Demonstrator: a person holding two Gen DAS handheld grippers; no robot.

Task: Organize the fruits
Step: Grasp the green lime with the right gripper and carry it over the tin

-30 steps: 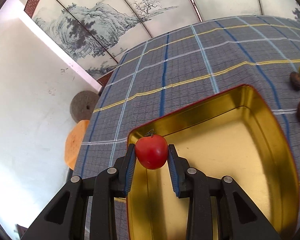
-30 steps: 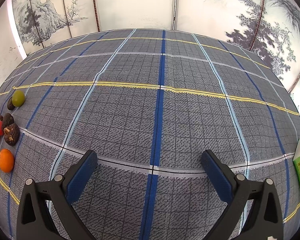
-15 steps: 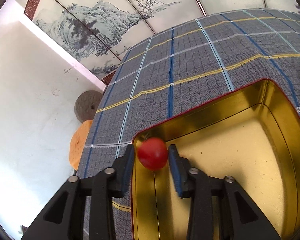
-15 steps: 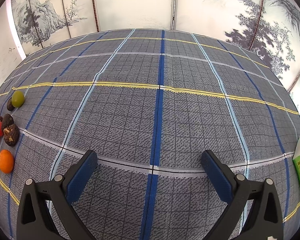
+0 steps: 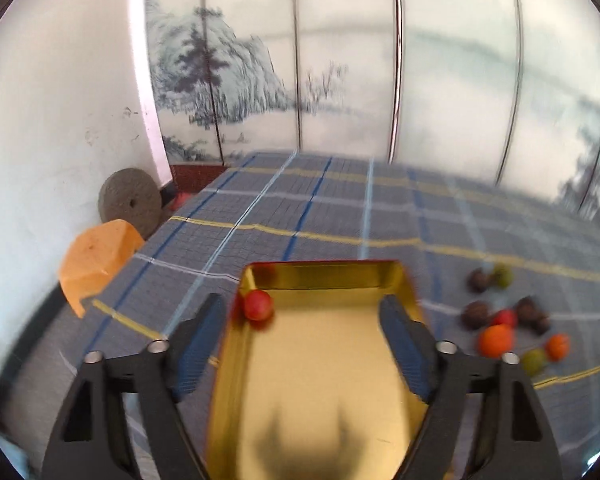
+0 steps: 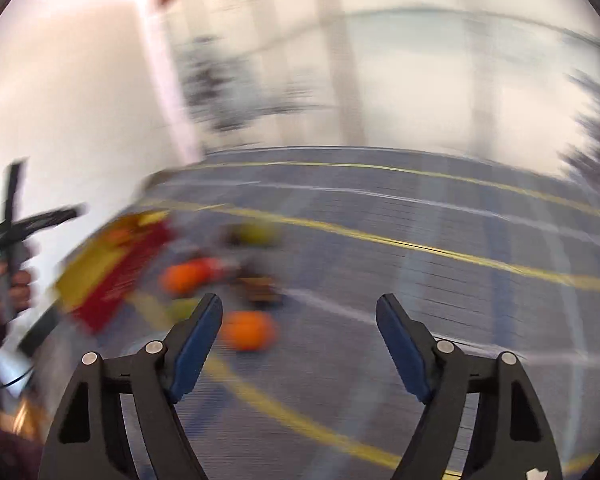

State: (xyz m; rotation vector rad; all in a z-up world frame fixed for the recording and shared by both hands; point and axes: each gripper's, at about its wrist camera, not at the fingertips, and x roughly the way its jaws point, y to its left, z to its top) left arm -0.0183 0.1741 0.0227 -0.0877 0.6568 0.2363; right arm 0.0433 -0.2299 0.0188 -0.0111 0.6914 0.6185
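Reaching next: right hand-held gripper (image 6: 299, 342) wide open, empty, nearest an orange (image 6: 249, 331) on the bench (image 6: 440, 280). Centre on it before closing. Left hand-held gripper (image 5: 302, 342) gapes empty; red fruit (image 5: 258, 305) sits in the gold tray (image 5: 324, 384).

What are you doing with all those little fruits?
Sorting fruit into the gold tray. One red fruit lies in its far left corner, let go. The left tongs are open over the tray. The right tongs are open too, near an orange on the cloth. The other fruits wait beside the tray.
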